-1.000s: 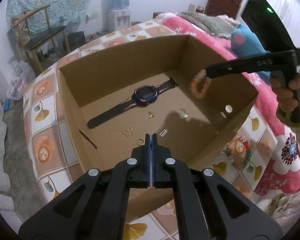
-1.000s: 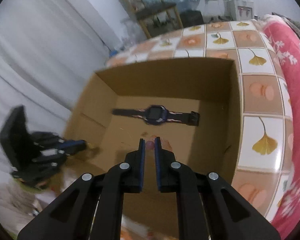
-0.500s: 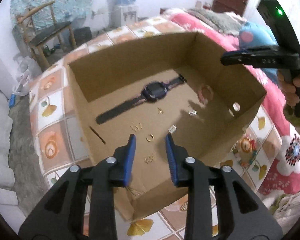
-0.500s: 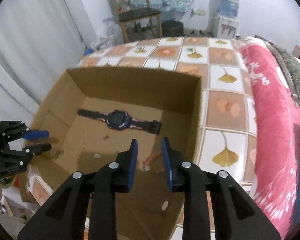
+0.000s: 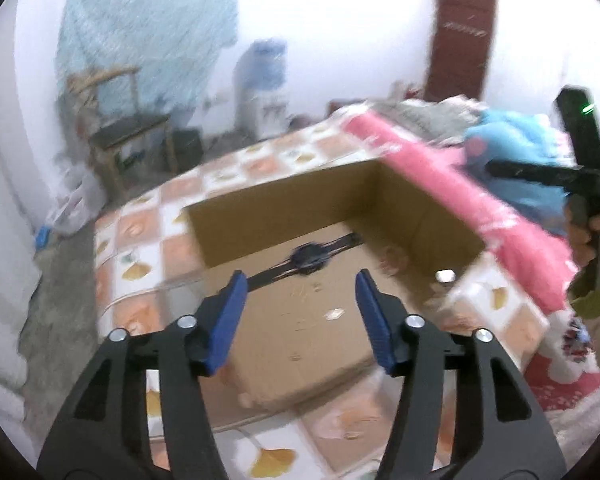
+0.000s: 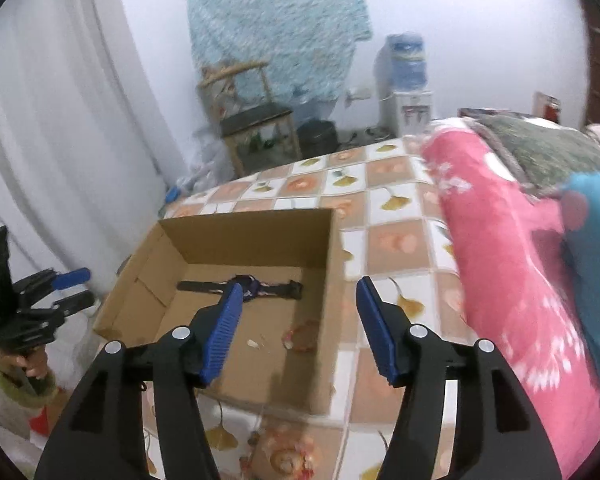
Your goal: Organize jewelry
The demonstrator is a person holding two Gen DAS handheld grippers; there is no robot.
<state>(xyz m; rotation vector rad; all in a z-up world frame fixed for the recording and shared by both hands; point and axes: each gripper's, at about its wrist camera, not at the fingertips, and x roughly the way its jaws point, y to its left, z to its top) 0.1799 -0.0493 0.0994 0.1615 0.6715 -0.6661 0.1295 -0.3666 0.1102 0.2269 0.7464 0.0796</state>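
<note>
Looking down from both wrist cams, the open cardboard box [image 6: 328,280] sits on a tablecloth [image 6: 396,240] printed with ginkgo leaves and orange squares. Both claws hang above it with nothing in them.

The left gripper [image 5: 300,312] has its blue pads spread wide apart and the jaws are opening, with only the box floor showing between them. Same deal with the right gripper [image 6: 298,320]: jaws opening, nothing between the pads.

Jewelry-wise, the dark smartwatch [image 6: 244,286] lies flat on the box floor near the far wall, strap stretched out. A pinkish beaded bracelet [image 6: 302,334] lies on the floor close to the right-hand wall in the right cam, with a small pale piece [image 6: 253,343] just beside it. A couple more tiny bits show in the left cam, but that view is too blurry to name them.

A pink floral blanket [image 6: 512,280] lies along the table's edge, near the box.
</note>
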